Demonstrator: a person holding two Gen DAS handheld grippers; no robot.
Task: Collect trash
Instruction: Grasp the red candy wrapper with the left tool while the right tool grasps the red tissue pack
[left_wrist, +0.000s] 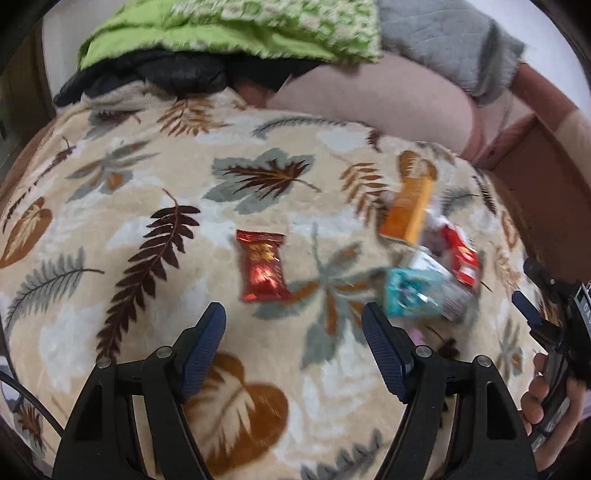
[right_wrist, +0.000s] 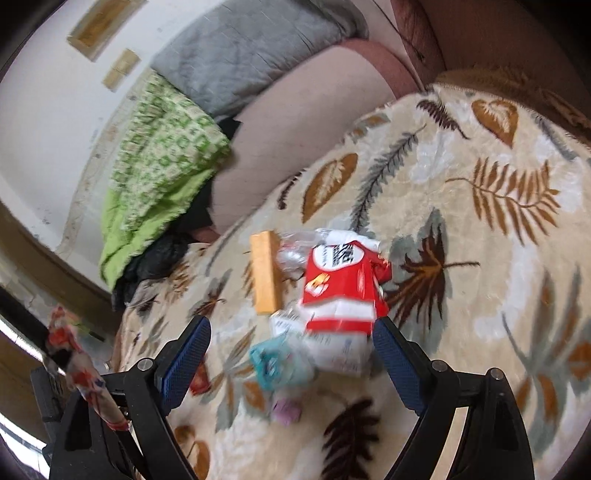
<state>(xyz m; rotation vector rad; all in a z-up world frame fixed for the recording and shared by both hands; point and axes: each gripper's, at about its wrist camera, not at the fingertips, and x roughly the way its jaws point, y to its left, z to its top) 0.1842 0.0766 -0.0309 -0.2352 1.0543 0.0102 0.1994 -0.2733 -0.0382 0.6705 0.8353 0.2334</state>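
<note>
A shiny red snack wrapper (left_wrist: 263, 266) lies alone on the leaf-patterned blanket (left_wrist: 110, 221), just beyond my open left gripper (left_wrist: 293, 323). To its right sits a pile of trash: an orange box (left_wrist: 408, 206), a red-and-white packet (left_wrist: 461, 254) and a teal wrapper (left_wrist: 410, 295). In the right wrist view the same orange box (right_wrist: 264, 273), red-and-white packet (right_wrist: 341, 284), teal wrapper (right_wrist: 271, 360) and a small pink piece (right_wrist: 286, 410) lie in front of my open right gripper (right_wrist: 290, 338). Nothing is between either gripper's fingers.
A green patterned blanket (left_wrist: 236, 29), dark clothing (left_wrist: 166, 77), a grey quilted pillow (left_wrist: 454, 48) and a pink cushion (left_wrist: 380, 99) line the far side. A hand (left_wrist: 554, 398) holds the other gripper at the right edge. A patterned sleeve (right_wrist: 85, 369) shows lower left.
</note>
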